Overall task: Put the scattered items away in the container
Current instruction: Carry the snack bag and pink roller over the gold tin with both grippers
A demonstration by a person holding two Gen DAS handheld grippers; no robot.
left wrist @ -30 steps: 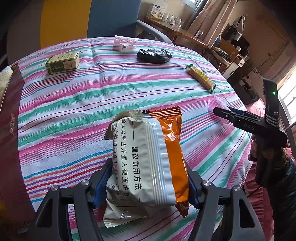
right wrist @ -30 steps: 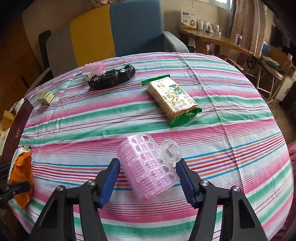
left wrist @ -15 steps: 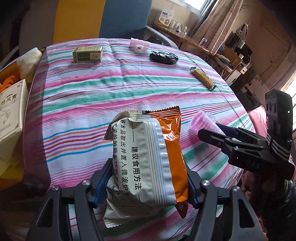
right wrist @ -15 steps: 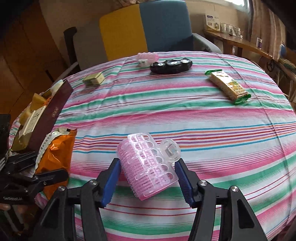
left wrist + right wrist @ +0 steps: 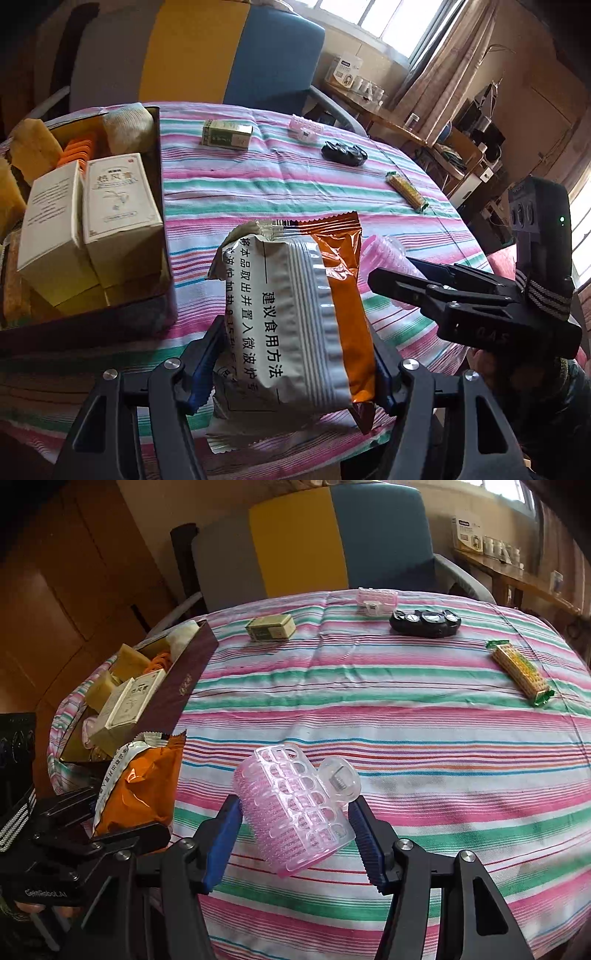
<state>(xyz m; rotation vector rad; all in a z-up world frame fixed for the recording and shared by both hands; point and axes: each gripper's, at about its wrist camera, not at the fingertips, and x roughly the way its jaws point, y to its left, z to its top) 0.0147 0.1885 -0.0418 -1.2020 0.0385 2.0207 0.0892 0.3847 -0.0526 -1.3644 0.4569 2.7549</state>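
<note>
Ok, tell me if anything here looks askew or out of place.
Nothing damaged or spilled. Four items still lie scattered on the striped tablecloth outside the container: a green box, a pink hair roller, a black gadget and a cracker pack.

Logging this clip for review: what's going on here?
A person is tidying a striped table with a gripper in each hand. The left gripper holds a snack packet, the right gripper a pink hair roller, both near the already part-filled box. A small carton, another roller, a black gadget and a biscuit pack lie loose.
</note>
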